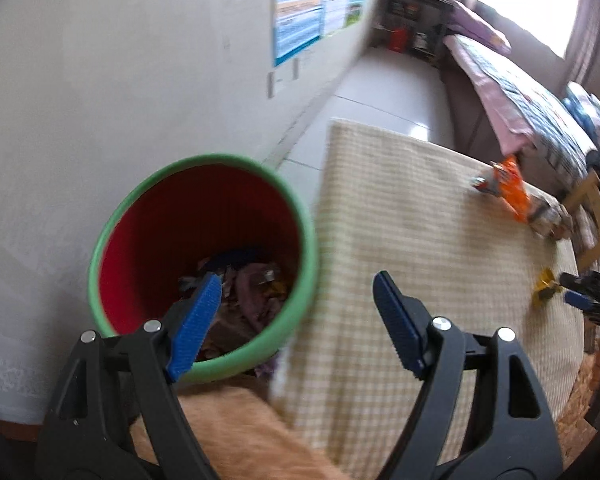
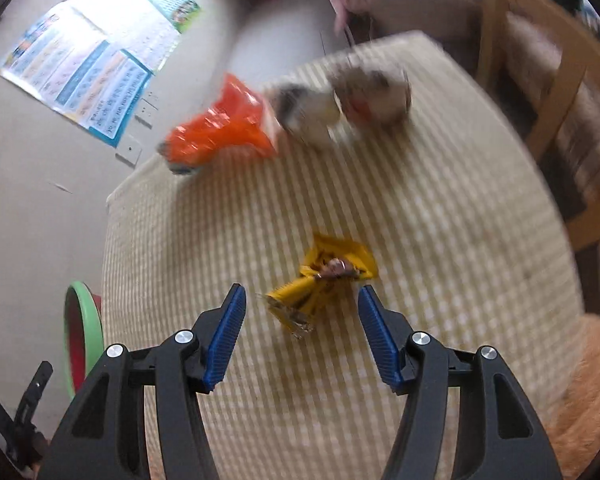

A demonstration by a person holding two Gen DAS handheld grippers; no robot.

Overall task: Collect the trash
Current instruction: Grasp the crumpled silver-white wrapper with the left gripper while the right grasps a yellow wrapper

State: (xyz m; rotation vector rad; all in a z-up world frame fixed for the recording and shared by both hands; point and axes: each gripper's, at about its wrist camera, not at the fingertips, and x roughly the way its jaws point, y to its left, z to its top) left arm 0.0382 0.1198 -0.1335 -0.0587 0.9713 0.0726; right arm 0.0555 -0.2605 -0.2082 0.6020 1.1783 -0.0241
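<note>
- The left gripper [image 1: 300, 320], black-framed with blue ribbed pads, hangs with its jaws spread and nothing between them. One pad sits over the mouth of the round red bin with a green rim [image 1: 112, 216], the other over the table edge — a stance that fits a hand with nothing to carry, parked by the drop point.
- That bin stands on the floor against the pale wall, just beside the table, so trash can go over the edge and straight in. Crumpled wrappers [image 1: 244, 280] already lie at its bottom, so I judge part of the job done.
- The right gripper [image 2: 302, 320] points down at the cream-and-white checked tablecloth [image 2: 440, 240], fingers released. The crumpled yellow foil wrapper [image 2: 324, 276] lies on the cloth in line with the gap, just ahead of the pads, which do not touch it — this looks like the approach to a pick, with the jaws wide enough to straddle the crumple.
- Further along the cloth, near the far edge, wait a shiny orange snack bag [image 2: 220, 132] and, touching it, a blurred whitish-brown crumpled packet [image 2: 340, 104]. Both lie well apart from the yellow one, presumably left for later trips.
- A wooden chair [image 2: 548, 100] stands by the table's far side, out of the way of the path to the bin.
- The wrapper is thin and springy, so a shallow pinch may slip off.
</note>
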